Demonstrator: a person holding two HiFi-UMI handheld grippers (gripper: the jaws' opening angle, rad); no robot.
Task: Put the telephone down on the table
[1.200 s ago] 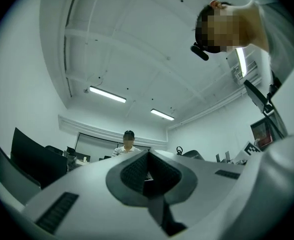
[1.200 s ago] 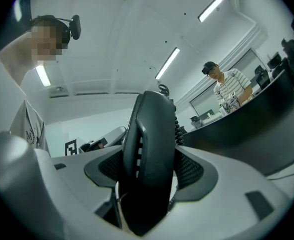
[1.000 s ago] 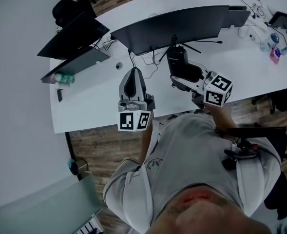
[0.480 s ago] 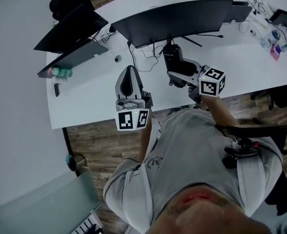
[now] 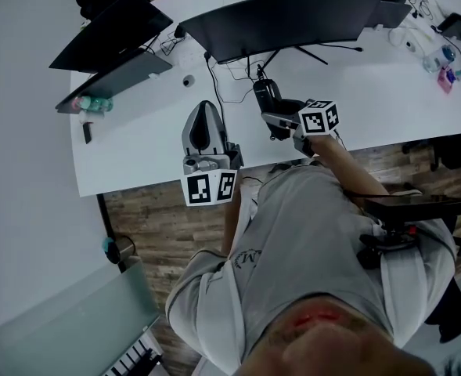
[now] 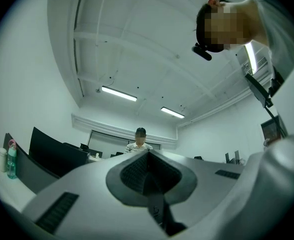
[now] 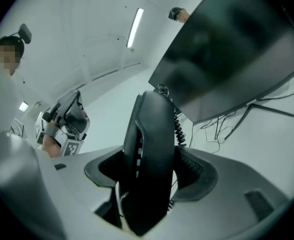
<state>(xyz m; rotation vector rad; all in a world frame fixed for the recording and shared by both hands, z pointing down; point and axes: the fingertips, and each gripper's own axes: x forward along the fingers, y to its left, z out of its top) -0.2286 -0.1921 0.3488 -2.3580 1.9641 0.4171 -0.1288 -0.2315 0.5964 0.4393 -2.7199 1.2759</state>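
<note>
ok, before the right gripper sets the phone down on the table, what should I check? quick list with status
1. Grip: right gripper has its jaws closed on the black telephone handset: ok.
2. Coiled black cord runs behind the handset; its far end is out of sight: cannot tell.
3. Landing spot: white table has bare areas, but thin black cables lie close to the handset: not ok.
4. Handset's height over the table: cannot tell.
5. Left gripper: jaws together, empty, held aside: ok.
6. Curved black monitor is apart from the handset: ok.
</note>
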